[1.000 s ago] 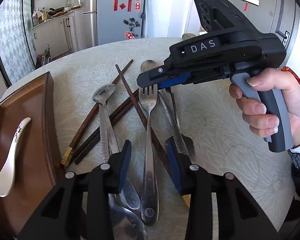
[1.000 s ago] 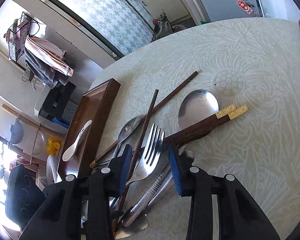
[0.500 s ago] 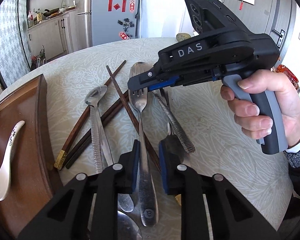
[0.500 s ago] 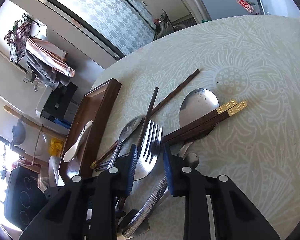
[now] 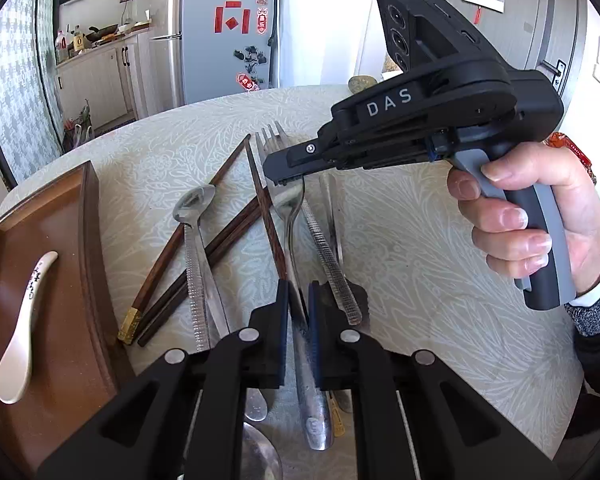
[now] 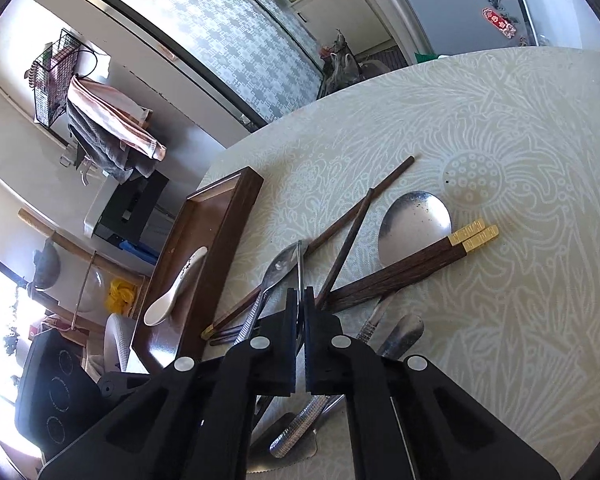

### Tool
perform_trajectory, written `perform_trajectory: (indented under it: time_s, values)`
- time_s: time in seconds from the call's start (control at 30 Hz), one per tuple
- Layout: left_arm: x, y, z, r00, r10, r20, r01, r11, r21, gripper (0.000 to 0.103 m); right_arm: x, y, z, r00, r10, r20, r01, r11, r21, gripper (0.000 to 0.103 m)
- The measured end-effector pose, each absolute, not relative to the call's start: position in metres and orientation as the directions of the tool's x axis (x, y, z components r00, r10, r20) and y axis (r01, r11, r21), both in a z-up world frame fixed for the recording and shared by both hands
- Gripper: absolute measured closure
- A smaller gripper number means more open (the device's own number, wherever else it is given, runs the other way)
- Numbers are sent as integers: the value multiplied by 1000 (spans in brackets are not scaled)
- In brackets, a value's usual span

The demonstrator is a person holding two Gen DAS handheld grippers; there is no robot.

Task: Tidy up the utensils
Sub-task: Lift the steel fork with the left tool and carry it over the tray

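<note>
**Both grippers closed on the one fork, tray to the side**

We note the left gripper [image 5: 298,300] with its fingers [image 5: 281,300] clenched on the handle of the fork [image 5: 290,200], which lies lengthwise in the utensil pile on the desk [image 5: 420,280]. We see the right gripper [image 5: 286,178] at the far end of the same fork, gripping its head just below the tines; in the right wrist view this gripper [image 6: 300,308] shows the fork [image 6: 299,268] edge-on as a thin metal strip pinched between nearly shut fingers [image 6: 290,312]. We cannot tell whether the fork is lifted off the pile.

Relative to the fork: a dark wooden chopstick [image 5: 266,216] runs just beside it, crossing under the handle near the left fingers. A textured-handle spoon [image 5: 194,240] lies near its other side, with further chopsticks [image 5: 204,256] fanned beneath. A ridged metal handle [image 5: 328,260] sits just beside the fork toward the right hand [image 5: 540,220].

Well apart from the fork, at the desk edge, we record the brown wooden tray [image 5: 88,240] holding a white ceramic spoon [image 5: 24,328]. In the right wrist view, a large steel spoon bowl [image 6: 416,228] lies beyond the fork, with two gold-tipped chopsticks [image 6: 420,260] laid across it.
</note>
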State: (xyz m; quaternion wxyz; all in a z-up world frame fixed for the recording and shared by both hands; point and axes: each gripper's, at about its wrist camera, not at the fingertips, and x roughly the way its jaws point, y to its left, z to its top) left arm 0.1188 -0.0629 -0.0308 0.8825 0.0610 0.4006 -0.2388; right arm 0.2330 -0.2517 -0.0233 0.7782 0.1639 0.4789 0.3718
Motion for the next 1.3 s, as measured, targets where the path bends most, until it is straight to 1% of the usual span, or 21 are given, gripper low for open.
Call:
perform_trajectory:
  time_s: [0.4, 0.47, 0.5, 0.67, 0.9, 1.0, 1.03, 1.07, 1.1, 1.13, 1.2, 1.3]
  values:
    - [115, -63, -23, 570, -372, -732, 473, 878, -77, 94, 230, -252, -14, 272, 737, -618, -429, 668, 608, 101]
    - [114, -59, -19, 577, -377, -725, 473, 878, -80, 96, 228, -250, -9, 278, 733, -621, -435, 672, 599, 101]
    - [113, -56, -16, 584, -380, -717, 472, 878, -81, 101, 227, -248, -6, 283, 727, -625, -436, 678, 592, 101]
    - [103, -33, 3, 630, -376, -679, 448, 891, -78, 101, 223, -228, 11, 287, 724, -627, -447, 680, 581, 99]
    - [95, 9, 7, 645, -381, -662, 404, 906, -128, 101, 219, -190, 38, 282, 737, -614, -476, 663, 578, 96]
    - [97, 25, 8, 633, -440, -637, 407, 889, -210, 101, 217, -176, 49, 283, 740, -611, -492, 658, 570, 95]
    - [97, 27, 10, 636, -447, -629, 407, 887, -220, 95, 215, -171, 53, 287, 735, -615, -500, 662, 558, 95]
    - [97, 29, 11, 639, -453, -622, 409, 885, -223, 84, 215, -167, 55, 287, 735, -614, -505, 661, 555, 94]
    - [97, 30, 13, 643, -457, -615, 410, 883, -227, 49, 213, -164, 59, 289, 732, -616, -510, 663, 548, 94]
    - [97, 31, 15, 655, -453, -605, 403, 887, -227, 31, 212, -161, 62, 290, 733, -616, -516, 661, 544, 95]
    - [98, 29, 17, 661, -453, -598, 407, 886, -221, 31, 210, -155, 70, 295, 733, -613, -533, 659, 532, 97]
    - [103, 25, 18, 647, -467, -603, 424, 877, -225, 31, 208, -147, 78, 294, 739, -607, -546, 651, 528, 96]
